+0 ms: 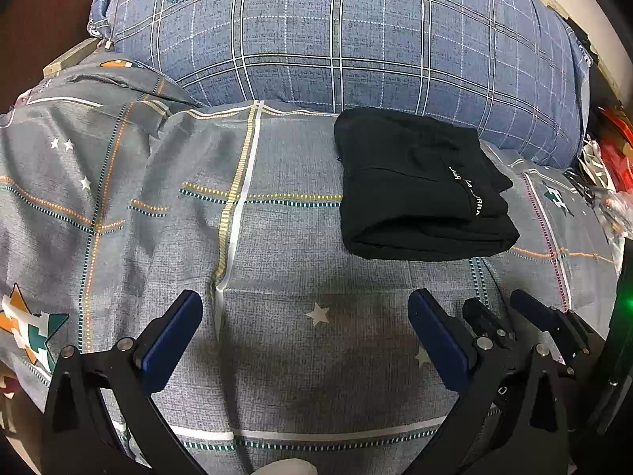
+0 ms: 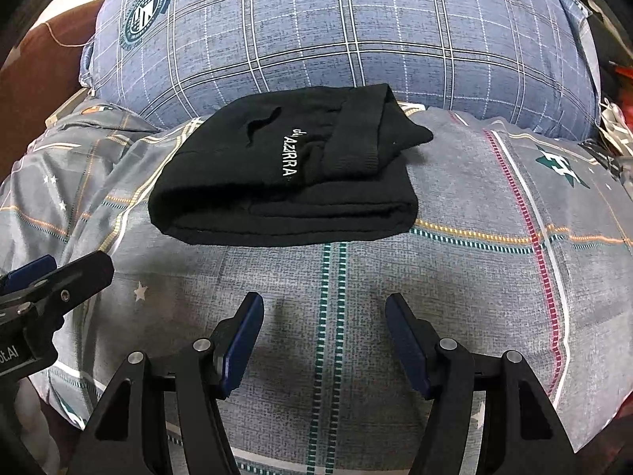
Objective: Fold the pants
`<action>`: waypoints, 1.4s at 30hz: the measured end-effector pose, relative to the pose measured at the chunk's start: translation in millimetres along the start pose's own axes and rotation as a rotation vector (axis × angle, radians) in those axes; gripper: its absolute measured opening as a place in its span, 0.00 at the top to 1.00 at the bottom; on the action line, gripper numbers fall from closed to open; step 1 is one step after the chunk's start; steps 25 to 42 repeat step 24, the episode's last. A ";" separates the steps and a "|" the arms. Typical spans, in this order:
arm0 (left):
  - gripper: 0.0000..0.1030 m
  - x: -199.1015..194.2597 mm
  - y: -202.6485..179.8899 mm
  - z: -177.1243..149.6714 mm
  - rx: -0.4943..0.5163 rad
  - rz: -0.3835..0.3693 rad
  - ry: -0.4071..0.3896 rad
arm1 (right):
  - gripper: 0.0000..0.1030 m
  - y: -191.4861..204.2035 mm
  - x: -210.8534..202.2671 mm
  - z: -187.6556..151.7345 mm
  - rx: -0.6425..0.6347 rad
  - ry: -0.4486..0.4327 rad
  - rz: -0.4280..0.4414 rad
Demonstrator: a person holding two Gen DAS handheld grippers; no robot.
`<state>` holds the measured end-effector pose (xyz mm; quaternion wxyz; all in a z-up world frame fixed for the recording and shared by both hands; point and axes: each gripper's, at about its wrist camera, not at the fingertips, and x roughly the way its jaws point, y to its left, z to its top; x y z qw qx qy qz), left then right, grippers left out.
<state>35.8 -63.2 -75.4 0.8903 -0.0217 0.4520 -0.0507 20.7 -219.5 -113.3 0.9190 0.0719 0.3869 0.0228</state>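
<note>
My left gripper (image 1: 304,308): bottom of the left wrist view, jaws wide, nothing between them, bare cover under the gap.
My right gripper (image 2: 324,308): bottom centre of the right wrist view, jaws about half spread, empty; it also shows at lower right of the left wrist view, just beside my left one.
Bed cover (image 2: 455,277): grey with stars and coloured stripes, filling the lower and middle frame in both views; a few soft creases at left.
Pants (image 2: 285,182): black, already a compact folded bundle, lying on the cover ahead of both grippers, apart from them.
Direction from jaws: up and slightly left of centre in the right wrist view; up and to the right in the left wrist view (image 1: 423,186).
Long axis: across the frame, left to right; the thick folded edge faces me.
Nearer hand: my right, I judge, since the bundle sits almost straight ahead of it.
White lettering (image 2: 290,156): on the top layer, running toward me.
Pillow (image 2: 348,31): blue plaid, upper frame, touching the bundle's far edge.
In the way: nothing between jaws and bundle.
Task stage: folding looks finished or nearly so.
</note>
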 end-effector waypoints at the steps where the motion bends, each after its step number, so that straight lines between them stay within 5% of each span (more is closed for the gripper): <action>1: 0.00 0.1 0.4 -0.3 -0.003 -0.001 0.001 | 0.36 1.0 0.2 0.3 -0.004 0.000 0.001; 42: 0.00 9.5 8.8 2.9 -0.014 0.001 0.032 | 0.36 25.7 6.9 13.5 -0.084 -0.007 0.037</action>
